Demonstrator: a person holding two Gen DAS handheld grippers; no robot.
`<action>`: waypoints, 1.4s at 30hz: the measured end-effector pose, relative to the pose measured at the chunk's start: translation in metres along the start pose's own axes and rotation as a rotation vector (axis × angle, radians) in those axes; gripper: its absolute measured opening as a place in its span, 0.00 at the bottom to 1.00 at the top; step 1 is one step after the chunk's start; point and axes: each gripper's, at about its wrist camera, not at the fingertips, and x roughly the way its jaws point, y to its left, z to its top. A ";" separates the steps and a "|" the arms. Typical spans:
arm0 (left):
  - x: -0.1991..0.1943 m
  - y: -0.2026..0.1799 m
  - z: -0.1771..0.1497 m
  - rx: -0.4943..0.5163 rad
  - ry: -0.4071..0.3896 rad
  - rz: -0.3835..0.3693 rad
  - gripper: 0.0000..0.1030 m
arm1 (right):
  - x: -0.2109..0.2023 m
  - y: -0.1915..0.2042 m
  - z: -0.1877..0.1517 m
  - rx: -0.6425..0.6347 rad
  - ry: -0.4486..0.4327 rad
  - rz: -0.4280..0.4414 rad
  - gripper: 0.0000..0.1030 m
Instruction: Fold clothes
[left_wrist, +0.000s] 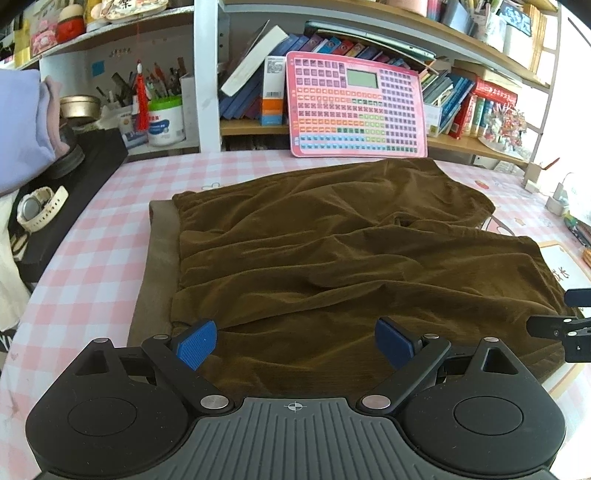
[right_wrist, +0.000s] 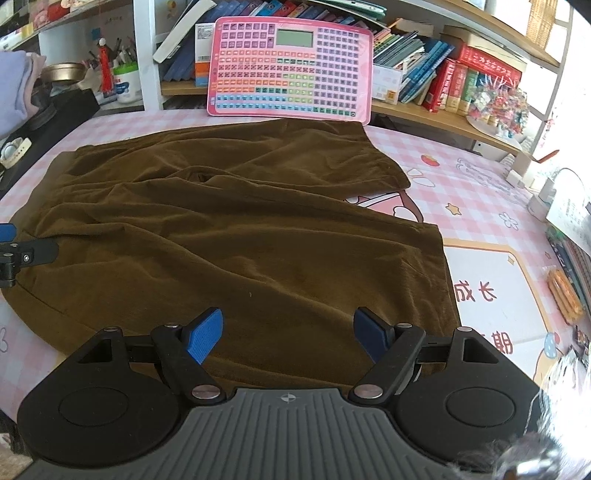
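A pair of brown corduroy shorts (left_wrist: 332, 251) (right_wrist: 229, 229) lies spread and wrinkled on the pink checked tablecloth (left_wrist: 92, 258), waistband to the left, both legs pointing right. My left gripper (left_wrist: 295, 343) hovers over the near hem by the waistband end, open, blue pads wide apart with nothing pinched. Over the near leg's hem my right gripper (right_wrist: 288, 334) is also open and empty. Each gripper's black frame peeks into the other's view at the edge.
A pink keyboard-style toy board (left_wrist: 356, 107) leans against the bookshelf behind the shorts. A black box with a white watch (left_wrist: 40, 208) sits at left, beside folded lilac clothes (left_wrist: 22, 125). Small items and books (right_wrist: 565, 258) crowd the right edge.
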 end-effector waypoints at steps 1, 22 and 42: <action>0.001 -0.001 0.000 -0.003 0.003 0.003 0.92 | 0.001 -0.001 0.001 -0.003 0.002 0.003 0.74; 0.034 -0.063 0.027 -0.084 0.042 0.129 0.92 | 0.043 -0.080 0.034 -0.044 0.003 0.107 0.74; 0.046 -0.084 0.070 -0.162 0.052 0.355 0.92 | 0.107 -0.163 0.080 -0.025 -0.038 0.263 0.74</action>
